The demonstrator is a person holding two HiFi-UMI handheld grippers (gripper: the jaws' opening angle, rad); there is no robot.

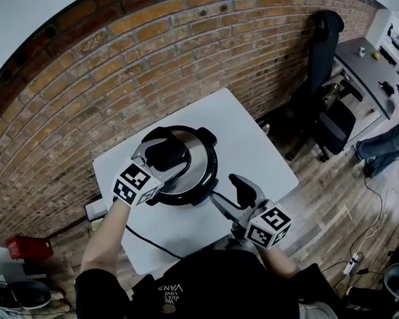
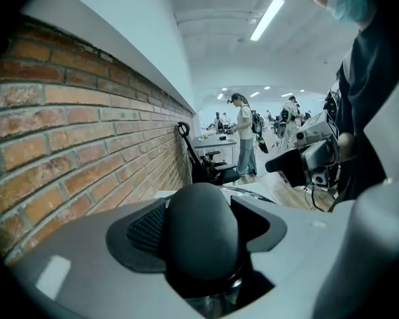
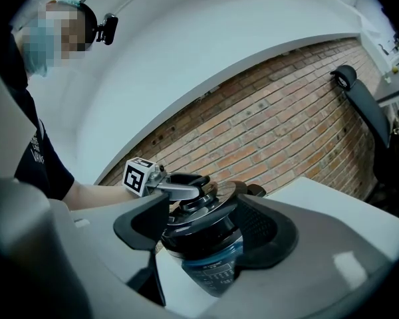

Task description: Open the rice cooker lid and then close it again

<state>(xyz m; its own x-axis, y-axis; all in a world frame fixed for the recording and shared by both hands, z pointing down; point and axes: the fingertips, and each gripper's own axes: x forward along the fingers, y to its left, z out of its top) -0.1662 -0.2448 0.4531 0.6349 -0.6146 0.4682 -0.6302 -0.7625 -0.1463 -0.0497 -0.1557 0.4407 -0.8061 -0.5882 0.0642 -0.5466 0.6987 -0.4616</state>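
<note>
A black rice cooker [image 1: 209, 178] with a silver lid [image 1: 198, 157] stands on a white table [image 1: 253, 145]. My left gripper [image 1: 163, 159] reaches over the lid from the near left and is shut on the black lid knob [image 2: 199, 221], which sits squeezed between the jaws. In the right gripper view the lid [image 3: 213, 201] looks slightly tilted on the pot [image 3: 209, 254]. My right gripper [image 1: 225, 190] is open at the cooker's near right side. It holds nothing, and the cooker shows between its jaws a short way ahead.
A brick wall [image 1: 120, 65] runs behind the table. A black cable [image 1: 149, 239] trails over the table's near edge. A black office chair [image 1: 329, 105] stands at the right. On the floor at the left is a red box [image 1: 28, 248], and a person [image 1: 386, 141] is at the far right.
</note>
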